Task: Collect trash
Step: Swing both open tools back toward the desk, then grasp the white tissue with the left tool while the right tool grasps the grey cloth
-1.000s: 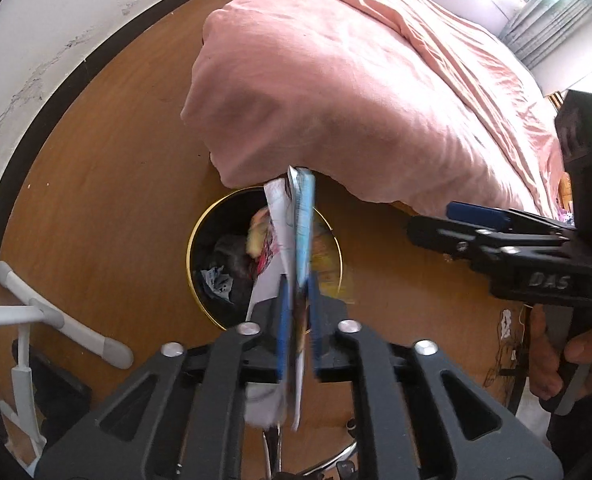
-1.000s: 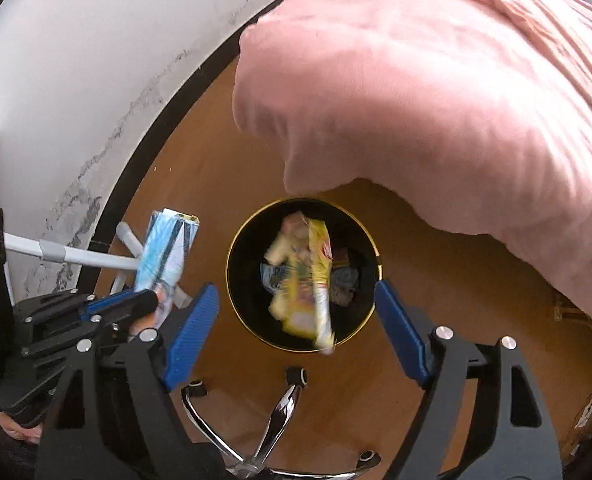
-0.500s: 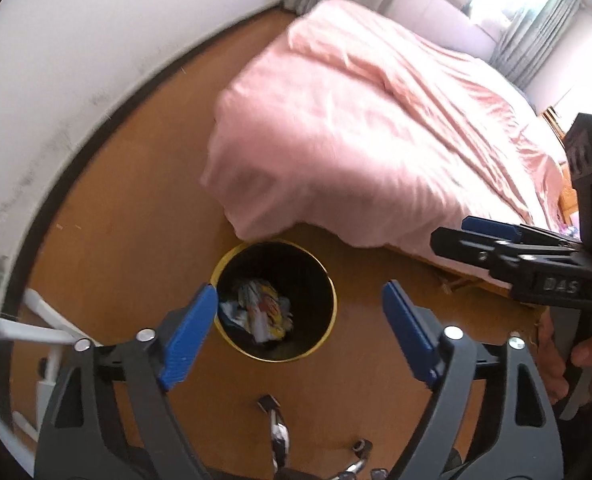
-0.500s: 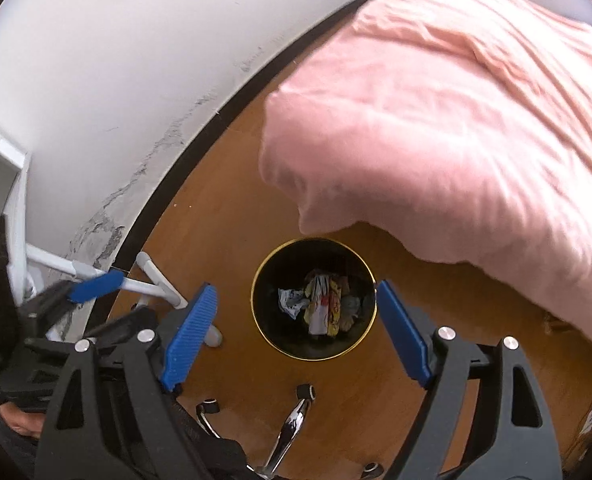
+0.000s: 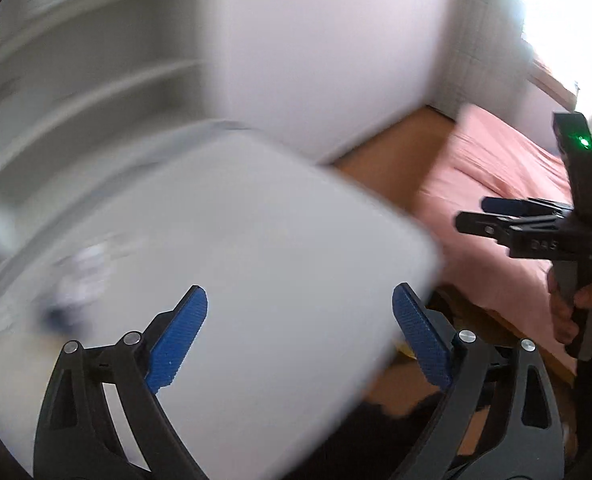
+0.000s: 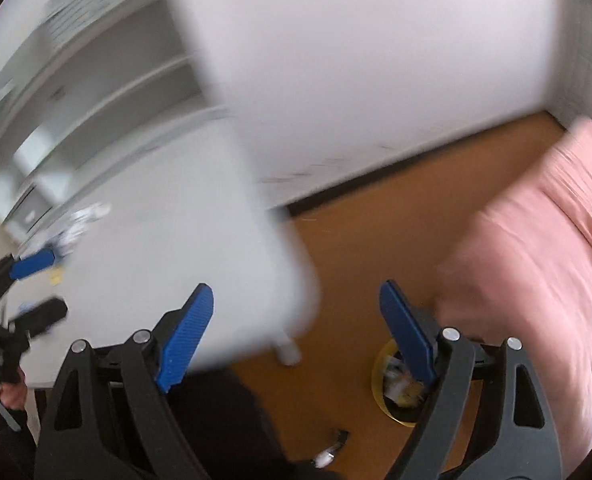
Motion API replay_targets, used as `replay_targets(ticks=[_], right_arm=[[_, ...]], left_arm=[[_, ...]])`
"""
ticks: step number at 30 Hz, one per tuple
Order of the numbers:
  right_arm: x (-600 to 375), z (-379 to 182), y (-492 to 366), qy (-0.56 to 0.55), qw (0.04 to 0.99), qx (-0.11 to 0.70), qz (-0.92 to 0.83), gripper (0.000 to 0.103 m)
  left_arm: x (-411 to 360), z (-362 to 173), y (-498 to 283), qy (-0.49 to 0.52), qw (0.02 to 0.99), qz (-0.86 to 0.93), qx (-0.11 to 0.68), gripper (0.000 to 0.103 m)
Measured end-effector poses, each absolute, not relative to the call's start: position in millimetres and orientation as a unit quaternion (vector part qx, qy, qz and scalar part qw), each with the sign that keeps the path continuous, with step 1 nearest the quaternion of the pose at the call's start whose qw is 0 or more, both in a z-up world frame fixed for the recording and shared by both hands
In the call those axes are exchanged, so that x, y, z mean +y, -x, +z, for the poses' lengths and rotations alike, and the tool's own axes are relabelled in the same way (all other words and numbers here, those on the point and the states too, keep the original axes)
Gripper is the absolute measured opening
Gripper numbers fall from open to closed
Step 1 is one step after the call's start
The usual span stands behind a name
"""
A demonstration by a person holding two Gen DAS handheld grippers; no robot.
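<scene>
Both views are blurred by motion. My left gripper (image 5: 300,334) is open and empty above a white table (image 5: 256,264). My right gripper (image 6: 296,322) is open and empty, over the table's edge (image 6: 200,216) and the floor. It also shows at the right of the left wrist view (image 5: 496,216). The gold-rimmed black bin (image 6: 392,384) with wrappers inside stands on the floor below, partly hidden behind my right finger. Blurred scraps (image 6: 84,220) lie on the table at the left; they show in the left wrist view (image 5: 84,276) too.
A pink bed (image 6: 536,264) fills the right side. White shelves (image 6: 96,80) stand behind the table against the white wall. A black object (image 6: 44,314) lies on the table near the left gripper. A white table leg (image 6: 288,350) stands by the bin.
The left gripper opened and its wrapper landed in the bin. Both grippers then swung up and away from the bin toward the white table.
</scene>
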State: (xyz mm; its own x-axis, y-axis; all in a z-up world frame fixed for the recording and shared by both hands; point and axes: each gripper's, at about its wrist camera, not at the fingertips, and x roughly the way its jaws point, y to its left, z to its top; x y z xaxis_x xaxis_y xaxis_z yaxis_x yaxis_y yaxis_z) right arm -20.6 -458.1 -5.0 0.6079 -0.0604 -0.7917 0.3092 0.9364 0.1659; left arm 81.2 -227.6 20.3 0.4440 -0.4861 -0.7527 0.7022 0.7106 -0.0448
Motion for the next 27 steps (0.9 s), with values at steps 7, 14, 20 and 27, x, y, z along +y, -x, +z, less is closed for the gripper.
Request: replay_targets(ticks=[7, 14, 20, 27], right_arm=[[-289.0, 2.1, -103.4, -0.072, 0.884, 0.457, 0.065, 0.082], [-172.3, -11.4, -175.0, -0.008, 0.866, 0.481, 0.135, 0.082], [-129.7, -21.2, -205.2, 0.029, 0.854, 0.5, 0.145, 0.075], [-104.6, -36.7, -224.0, 0.068, 0.839, 0.519, 0.15, 0.021]], left_arm=[[-27.3, 25.7, -135.4, -0.091, 0.891, -0.17, 0.411, 0.091], [67.9, 1.9, -174.2, -0.043, 0.893, -0.112, 0.433, 0.091], [60.3, -22.1, -213.7, -0.054, 0.885, -0.135, 0.442, 0.091], [44.6, -50.5, -264.2, -0.062, 0.878, -0.152, 0.45, 0.091]])
